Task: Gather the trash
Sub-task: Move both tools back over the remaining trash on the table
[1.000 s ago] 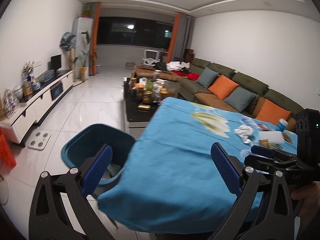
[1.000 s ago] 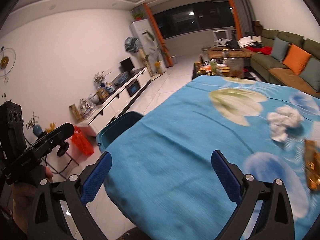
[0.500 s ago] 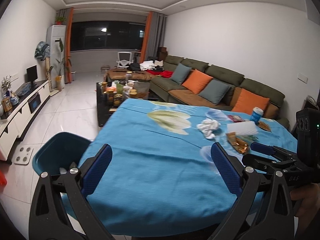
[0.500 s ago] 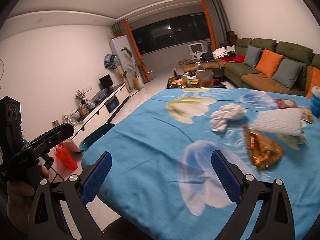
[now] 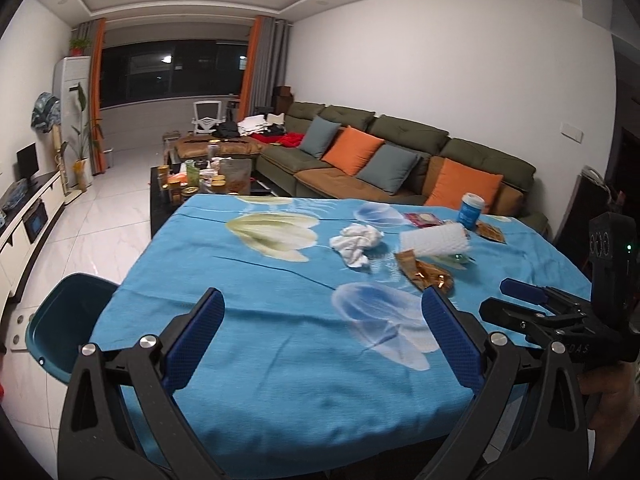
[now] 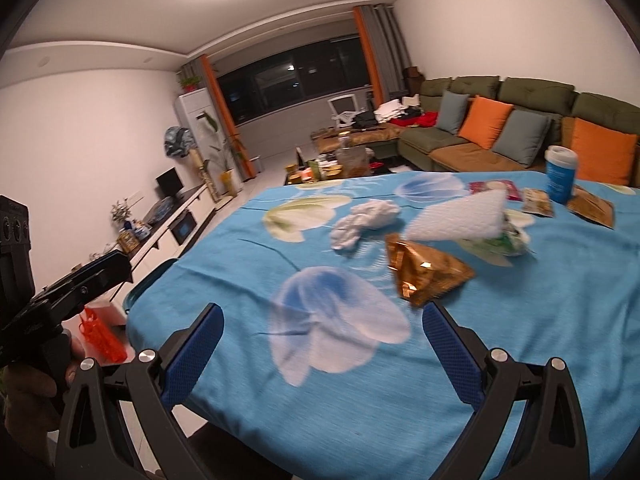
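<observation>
You've swung both views from the bin (image 5: 60, 320) at the table's left edge onto the trash: tissue (image 6: 366, 218), gold wrapper (image 6: 424, 272). Left gripper (image 5: 322, 340) and right gripper (image 6: 322, 340) released, empty. Wrapper looks the nearest pick.

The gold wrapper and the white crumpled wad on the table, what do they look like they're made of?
Gold wrapper: probably metallised foil or plastic film; glossy, with sharp creases and bright glints. White crumpled wad: likely tissue or paper napkin; matte, with soft, rounded folds. It could be thin cloth.
</observation>
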Motion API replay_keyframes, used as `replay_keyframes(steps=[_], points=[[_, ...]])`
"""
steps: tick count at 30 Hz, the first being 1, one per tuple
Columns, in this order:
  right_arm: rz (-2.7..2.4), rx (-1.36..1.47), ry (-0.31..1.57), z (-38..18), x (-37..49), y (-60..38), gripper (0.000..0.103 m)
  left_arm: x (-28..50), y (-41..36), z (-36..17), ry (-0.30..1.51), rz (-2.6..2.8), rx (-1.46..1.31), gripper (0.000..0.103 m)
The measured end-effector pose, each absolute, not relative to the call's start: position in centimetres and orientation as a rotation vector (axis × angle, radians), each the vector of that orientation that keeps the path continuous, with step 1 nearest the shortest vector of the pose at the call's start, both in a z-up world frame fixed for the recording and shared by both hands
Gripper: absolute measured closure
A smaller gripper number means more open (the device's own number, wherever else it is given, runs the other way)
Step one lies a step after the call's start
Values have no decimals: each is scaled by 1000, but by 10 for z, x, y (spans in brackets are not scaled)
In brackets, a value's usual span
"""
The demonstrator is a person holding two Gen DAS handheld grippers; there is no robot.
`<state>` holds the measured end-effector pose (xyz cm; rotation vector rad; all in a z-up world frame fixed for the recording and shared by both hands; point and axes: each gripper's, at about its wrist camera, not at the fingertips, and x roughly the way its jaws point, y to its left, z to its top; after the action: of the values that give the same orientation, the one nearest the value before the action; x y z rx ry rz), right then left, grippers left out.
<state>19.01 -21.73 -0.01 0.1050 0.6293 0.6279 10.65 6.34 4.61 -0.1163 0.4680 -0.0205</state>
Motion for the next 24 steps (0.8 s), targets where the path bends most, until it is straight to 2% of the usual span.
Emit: replay_keyframes(steps=[24], points=[[490,130,620,2,194,-269,7,138,37,35,505,-111,-106,6]])
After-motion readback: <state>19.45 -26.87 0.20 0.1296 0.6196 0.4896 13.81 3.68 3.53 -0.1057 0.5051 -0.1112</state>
